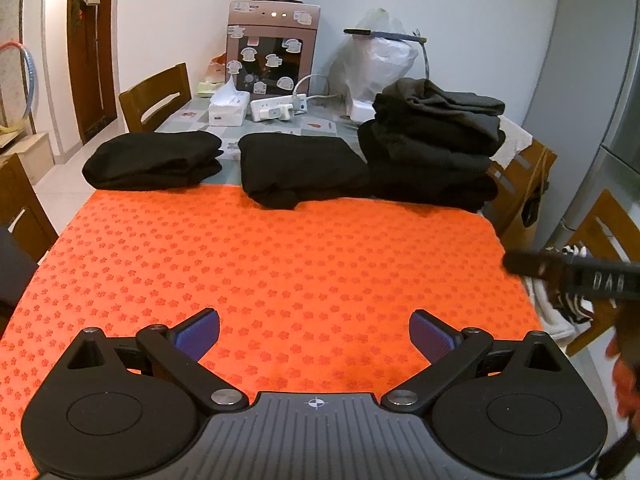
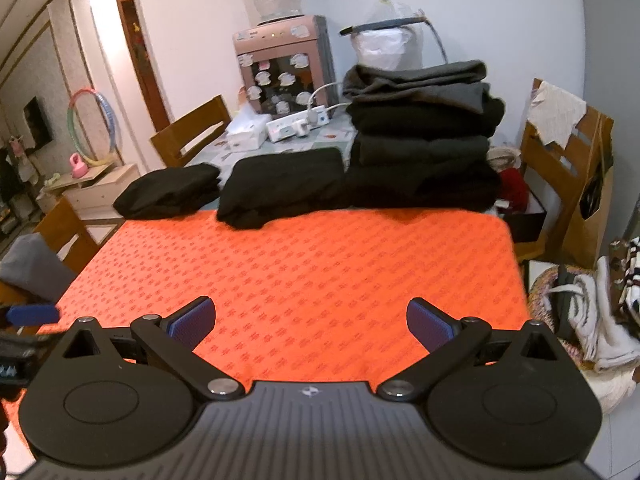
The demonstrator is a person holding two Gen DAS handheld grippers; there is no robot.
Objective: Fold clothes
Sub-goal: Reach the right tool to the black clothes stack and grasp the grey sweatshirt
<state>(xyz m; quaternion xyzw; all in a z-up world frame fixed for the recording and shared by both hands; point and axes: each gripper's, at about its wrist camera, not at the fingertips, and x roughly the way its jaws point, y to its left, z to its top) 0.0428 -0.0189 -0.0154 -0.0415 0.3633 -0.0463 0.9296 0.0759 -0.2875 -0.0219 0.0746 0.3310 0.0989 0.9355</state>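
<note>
Three piles of folded black clothes (image 1: 304, 168) sit in a row, side to side, along the far edge of the orange mat (image 1: 280, 264). The left hand-held gripper (image 1: 314, 334) and the right hand-held gripper (image 2: 311, 322) both hang level above the mat, wide apart, holding nothing.

Both wrist views low over orange mat (image 1: 280, 260), facing folded black piles (image 2: 280, 184); shared.

Materials and finishes, folding bench

Orange mat (image 1: 280, 264): nubby woven cloth, matt, showing a repeated flower print. Folded garments (image 1: 432, 152): soft matt black and charcoal cloth. Left gripper (image 1: 314, 334): matt black plastic, ribbed housing, steel pivot pins gleaming, blue textured pads (image 1: 198, 336). Chair (image 2: 192, 132): varnished wood, reflecting light faintly. Water dispenser (image 1: 272, 44): glossy pink plastic.
</note>
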